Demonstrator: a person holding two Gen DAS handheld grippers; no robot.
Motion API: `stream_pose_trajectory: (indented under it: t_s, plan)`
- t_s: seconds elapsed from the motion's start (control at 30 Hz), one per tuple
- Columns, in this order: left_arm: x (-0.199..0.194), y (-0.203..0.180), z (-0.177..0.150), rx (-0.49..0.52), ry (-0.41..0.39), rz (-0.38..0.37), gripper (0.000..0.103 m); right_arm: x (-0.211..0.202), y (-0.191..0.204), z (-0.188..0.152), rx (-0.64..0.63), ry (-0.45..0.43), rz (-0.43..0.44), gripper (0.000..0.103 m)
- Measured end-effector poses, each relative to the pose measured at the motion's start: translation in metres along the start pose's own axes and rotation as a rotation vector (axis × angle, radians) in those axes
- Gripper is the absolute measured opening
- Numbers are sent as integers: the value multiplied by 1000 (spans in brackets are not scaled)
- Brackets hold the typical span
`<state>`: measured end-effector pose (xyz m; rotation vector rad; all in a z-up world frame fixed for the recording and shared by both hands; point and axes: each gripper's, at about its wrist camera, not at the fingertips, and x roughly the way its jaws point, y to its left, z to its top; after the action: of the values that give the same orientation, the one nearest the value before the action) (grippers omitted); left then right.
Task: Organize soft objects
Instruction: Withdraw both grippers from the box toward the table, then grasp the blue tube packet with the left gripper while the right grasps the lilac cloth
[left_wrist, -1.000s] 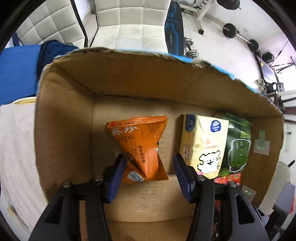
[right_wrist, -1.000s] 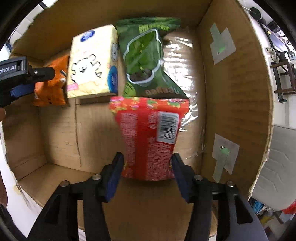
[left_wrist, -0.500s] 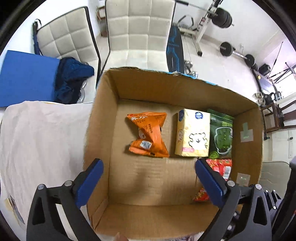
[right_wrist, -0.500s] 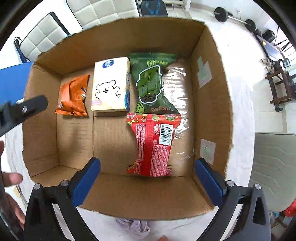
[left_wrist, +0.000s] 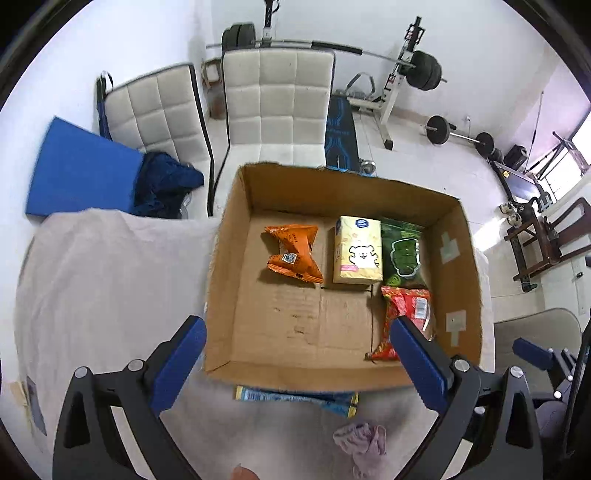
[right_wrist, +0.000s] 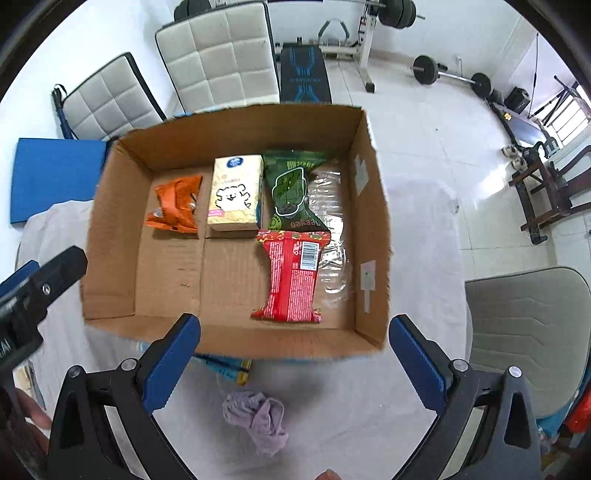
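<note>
The open brown cardboard box (right_wrist: 110, 236) stood on the white cloth-covered table (right_wrist: 369, 398) and held four soft packs. Along its far wall, from 9 to 3 o'clock, lay the crumpled orange snack pouch (right_wrist: 175, 210), the pale yellow tissue pack with a white dog print (right_wrist: 234, 194) and the dark green snack bag (right_wrist: 291, 188); the last two touched. The red snack packet with a barcode (right_wrist: 291, 278) lay at 6 o'clock of the green bag, touching it. Outside, at 6 o'clock, a blue-and-yellow wrapper (left_wrist: 295, 398) protruded from under the box, and a crumpled lilac cloth (right_wrist: 258, 417) lay nearby. The left gripper (left_wrist: 297, 360) and right gripper (right_wrist: 293, 356) hovered above the near edge, jaws spread wide, gripping nothing
</note>
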<state>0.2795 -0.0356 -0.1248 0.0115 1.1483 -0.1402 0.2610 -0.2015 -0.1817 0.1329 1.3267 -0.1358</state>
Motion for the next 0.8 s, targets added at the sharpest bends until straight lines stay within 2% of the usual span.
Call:
stream_pose_trajectory:
  t_s: [0.23, 0.37, 0.5, 0.63, 0.73, 0.8]
  plan:
    - [-41, -5, -21, 13, -52, 34, 102, -44, -2, -25, -10, -71, 4, 103]
    - [-43, -1, -38, 1, -27, 73, 102, -50, -6, -41, 8, -47, 26, 103]
    - [-23, 10, -68, -34, 67, 109, 102, -14, -6, -72, 16, 73, 56, 103]
    - [19, 26, -104, -115, 224, 81, 102, 49, 0, -112, 40, 243, 103, 103]
    - [42, 34, -125, -165, 297, 71, 102, 96, 7, -134, 63, 342, 139, 103]
    - [56, 37, -136, -195, 337, 56, 102, 119, 12, -143, 78, 377, 144, 100]
